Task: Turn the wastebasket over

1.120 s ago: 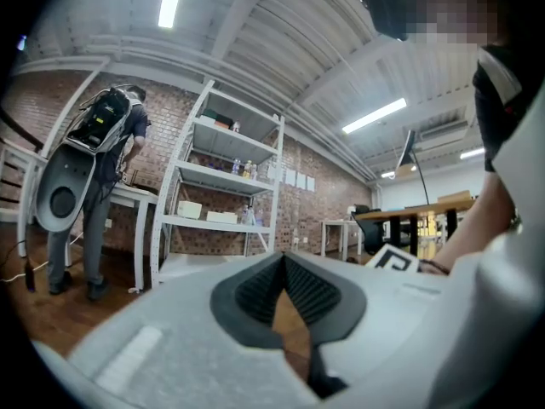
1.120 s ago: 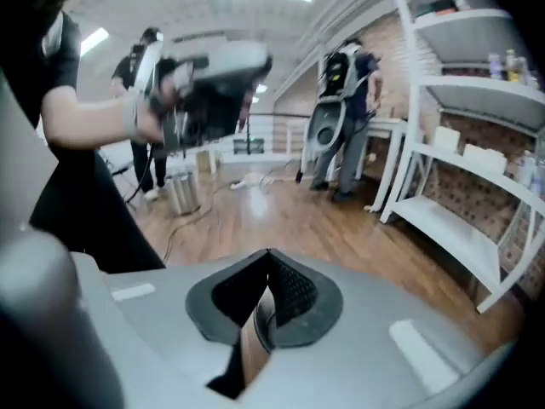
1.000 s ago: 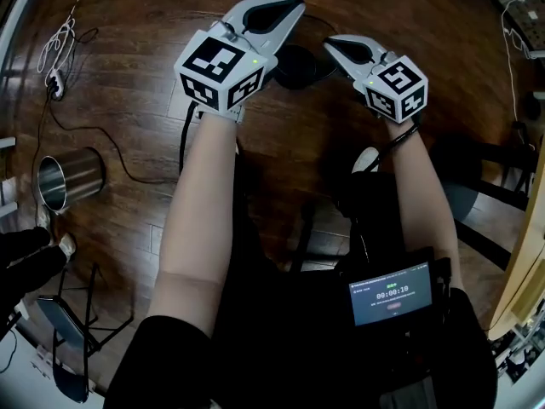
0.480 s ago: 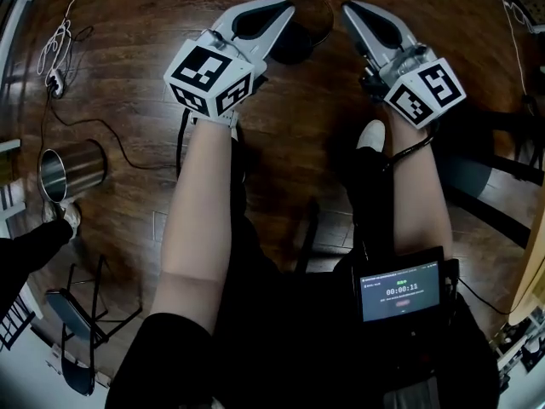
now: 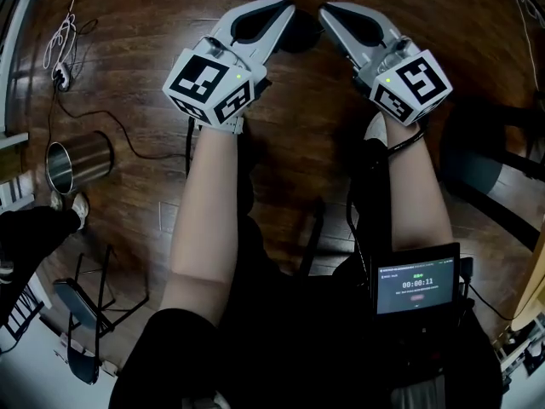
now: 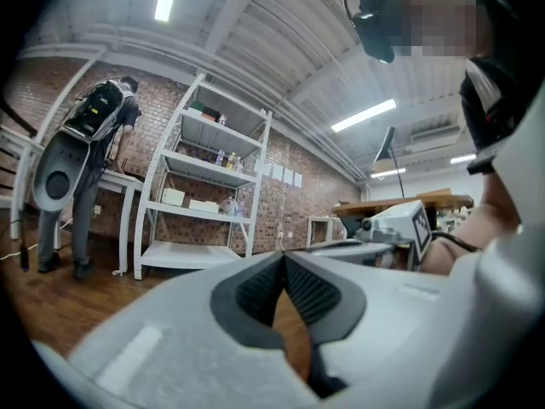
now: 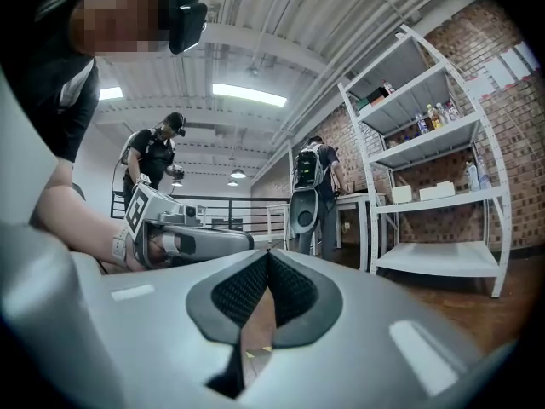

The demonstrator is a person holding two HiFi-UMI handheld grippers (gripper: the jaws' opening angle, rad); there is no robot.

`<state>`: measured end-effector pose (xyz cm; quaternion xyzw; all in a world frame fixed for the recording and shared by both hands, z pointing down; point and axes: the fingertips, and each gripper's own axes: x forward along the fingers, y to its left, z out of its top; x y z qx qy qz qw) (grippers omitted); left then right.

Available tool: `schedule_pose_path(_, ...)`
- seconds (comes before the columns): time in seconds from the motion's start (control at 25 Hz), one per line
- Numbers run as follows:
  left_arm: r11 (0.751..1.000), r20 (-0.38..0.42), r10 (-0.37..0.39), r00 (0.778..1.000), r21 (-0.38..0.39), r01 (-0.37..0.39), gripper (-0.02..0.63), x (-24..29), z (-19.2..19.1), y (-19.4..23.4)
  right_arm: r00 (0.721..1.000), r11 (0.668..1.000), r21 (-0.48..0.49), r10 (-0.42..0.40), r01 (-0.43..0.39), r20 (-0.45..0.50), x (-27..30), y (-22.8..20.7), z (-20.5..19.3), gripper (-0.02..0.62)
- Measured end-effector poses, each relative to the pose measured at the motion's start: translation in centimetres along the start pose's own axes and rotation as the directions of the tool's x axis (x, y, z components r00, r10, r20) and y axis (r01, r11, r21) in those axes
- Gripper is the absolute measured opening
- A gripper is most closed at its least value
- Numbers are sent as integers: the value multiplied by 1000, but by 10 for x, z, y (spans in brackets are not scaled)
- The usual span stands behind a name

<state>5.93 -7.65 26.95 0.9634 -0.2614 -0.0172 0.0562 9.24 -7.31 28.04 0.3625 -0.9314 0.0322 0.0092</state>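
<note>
A shiny steel wastebasket (image 5: 78, 165) stands on the wood floor at the far left of the head view, its open mouth showing; it is far from both grippers. My left gripper (image 5: 285, 8) is held level, jaws shut and empty. My right gripper (image 5: 328, 11) is beside it, also shut and empty, the two tips close together. Both tips sit over a dark round object (image 5: 294, 37) on the floor at the top edge. Each gripper view shows closed pads: left gripper (image 6: 283, 256), right gripper (image 7: 268, 252).
Cables and a power strip (image 5: 60, 66) run across the floor at upper left. Another person's shoe and dark leg (image 5: 38, 228) are near the wastebasket, with a folding stand (image 5: 85, 313) below. A dark chair (image 5: 485, 186) is at right. White shelving (image 6: 200, 194) and people stand further off.
My right gripper rose and swung in toward the left one, so the two tips now nearly meet. The left gripper shifted slightly. The wastebasket has stayed where it was.
</note>
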Motion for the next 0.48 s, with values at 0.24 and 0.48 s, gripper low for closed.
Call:
schedule_pose_path(0.24,1000,-32,-8,999,-12,7,0,4,-15,-4,1000,1000,-7,5,-5,-14,0,3,-10,9)
schedule_pose_path(0.48,1000,-68,1,998,-31,-3,0,11,-29,-3,1000,1000,16,11,-11,-22,0,3,-14,9)
